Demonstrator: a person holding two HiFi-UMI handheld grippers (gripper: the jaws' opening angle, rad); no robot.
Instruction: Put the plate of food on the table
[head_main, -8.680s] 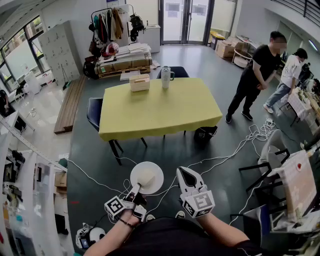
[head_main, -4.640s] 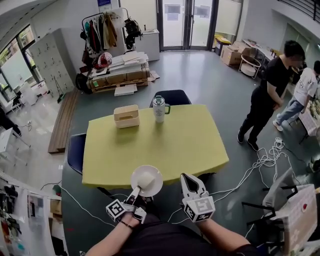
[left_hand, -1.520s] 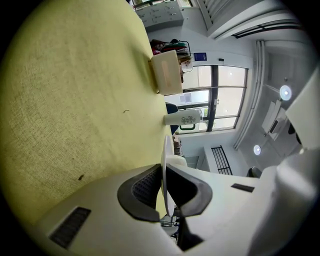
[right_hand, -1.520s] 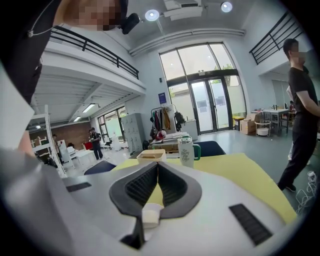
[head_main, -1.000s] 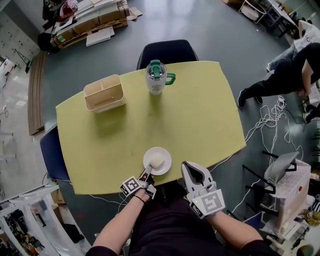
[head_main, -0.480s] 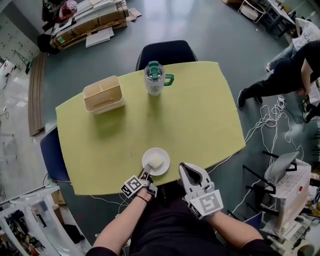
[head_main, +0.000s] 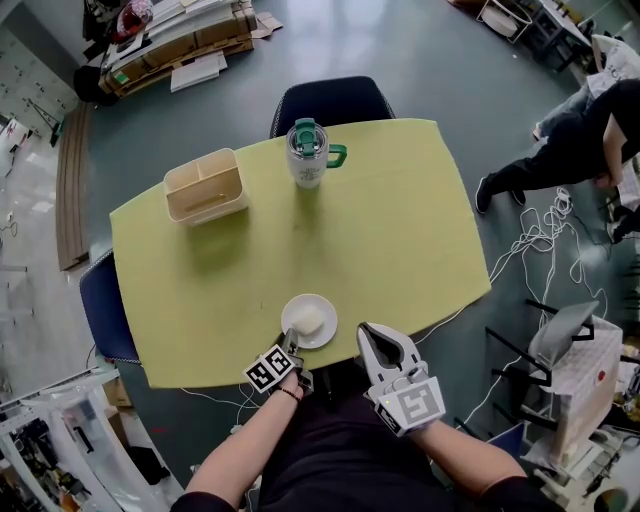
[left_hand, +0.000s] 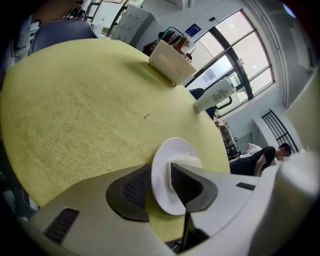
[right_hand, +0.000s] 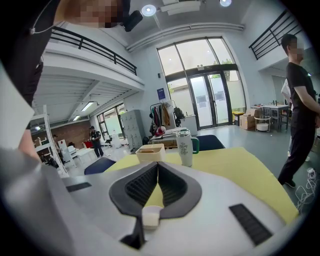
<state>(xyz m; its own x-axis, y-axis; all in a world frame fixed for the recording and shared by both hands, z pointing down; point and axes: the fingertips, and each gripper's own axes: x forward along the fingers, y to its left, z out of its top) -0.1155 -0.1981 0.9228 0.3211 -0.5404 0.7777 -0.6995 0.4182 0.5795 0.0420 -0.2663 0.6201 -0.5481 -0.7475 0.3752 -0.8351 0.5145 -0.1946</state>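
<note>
A white plate (head_main: 322, 306) with a pale bun (head_main: 311, 319) on it rests on the yellow table (head_main: 400, 230) near its front edge. My left gripper (head_main: 288, 345) is at the plate's near rim. In the left gripper view the plate (left_hand: 162, 192) stands edge-on between the pads of that gripper (left_hand: 160, 167); the jaws are opening and stand wide around the thin rim. My right gripper (head_main: 378, 340) hovers just off the table's front edge, to the right of the plate. Seen in its own view, this gripper (right_hand: 157, 165) is shut and empty.
A white tumbler with a green lid and handle (head_main: 307, 155) and a beige divided box (head_main: 205, 187) stand at the table's far side. Dark chairs sit at the far end (head_main: 330, 100) and left (head_main: 97, 310). A person (head_main: 570, 150) and floor cables (head_main: 540, 240) are right.
The plate came across the room to the table and now lies on it. In the last second the left jaws spread off the rim and the gripper drew back slightly.
</note>
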